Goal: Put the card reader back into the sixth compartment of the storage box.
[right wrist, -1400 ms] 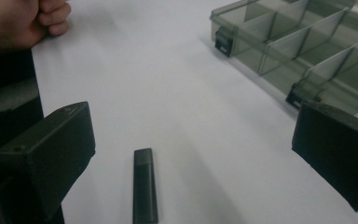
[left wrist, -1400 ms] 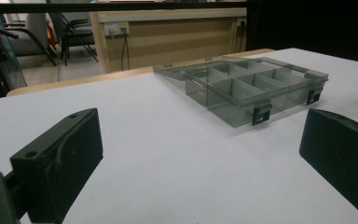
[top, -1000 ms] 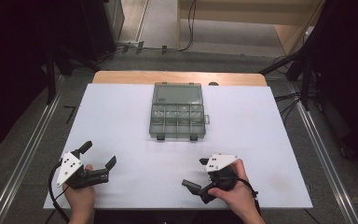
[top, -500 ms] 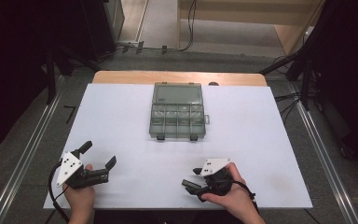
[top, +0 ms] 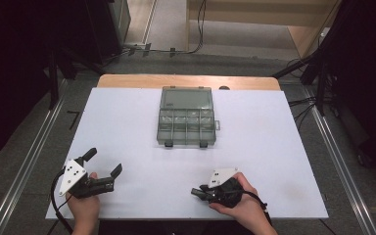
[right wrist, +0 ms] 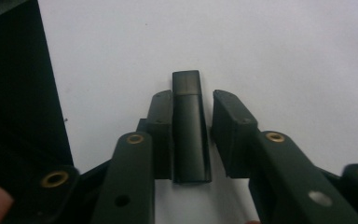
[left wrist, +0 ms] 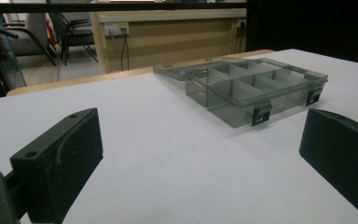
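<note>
Black jaws of the right gripper (right wrist: 192, 135) are seen bracketing a small dark flat piece (right wrist: 190, 126) near the front edge of the white table (top: 274, 147).

Over the last second the right gripper (top: 200, 192) has been drawn back and lowered toward the near edge, so a pick-up is judged to be in hand. In its own view the jaws stand narrowly apart, the left one touching the piece and a gap left on the right; it is not yet clamped. From above, the piece is hidden. The left gripper (top: 105, 164) is held wide open and idle, well apart from the open smoky plastic compartment box (left wrist: 256, 91), whose dividers are shown by its view.
</note>
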